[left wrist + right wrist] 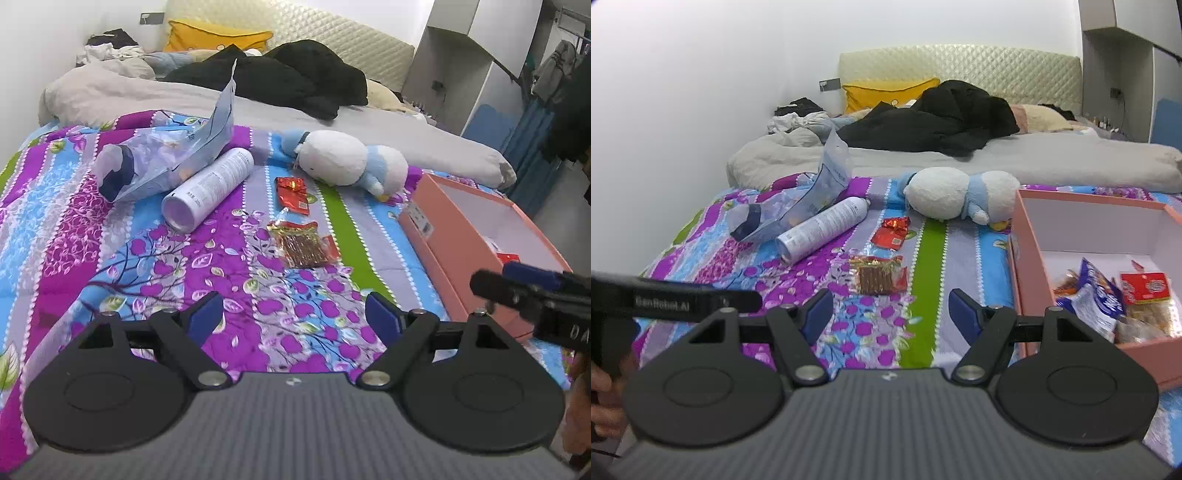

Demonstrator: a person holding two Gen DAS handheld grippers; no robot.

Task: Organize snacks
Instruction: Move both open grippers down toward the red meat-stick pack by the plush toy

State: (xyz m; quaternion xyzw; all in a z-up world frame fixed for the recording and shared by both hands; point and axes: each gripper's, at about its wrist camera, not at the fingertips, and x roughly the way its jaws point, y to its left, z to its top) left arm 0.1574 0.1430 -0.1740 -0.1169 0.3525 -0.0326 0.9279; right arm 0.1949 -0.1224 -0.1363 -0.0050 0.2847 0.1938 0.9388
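Two snack packets lie on the flowered bedspread: a clear packet of brown sticks (303,244) (878,279) and, beyond it, a red foil packet (293,194) (892,232). A pink cardboard box (465,236) (1086,229) stands to the right with several snack packets (1108,299) inside. My left gripper (293,308) is open above the bedspread, short of the stick packet, nothing between its fingers. My right gripper (888,308) is open too, just left of the box and near the stick packet, holding nothing. Its tip shows at the right edge of the left wrist view.
A white spray can (210,188) (823,230) lies left of the snacks beside a crumpled blue-and-clear bag (166,162) (798,206). A white and blue plush toy (347,160) (960,197) rests behind them. Grey bedding, black clothes and a yellow pillow fill the far bed.
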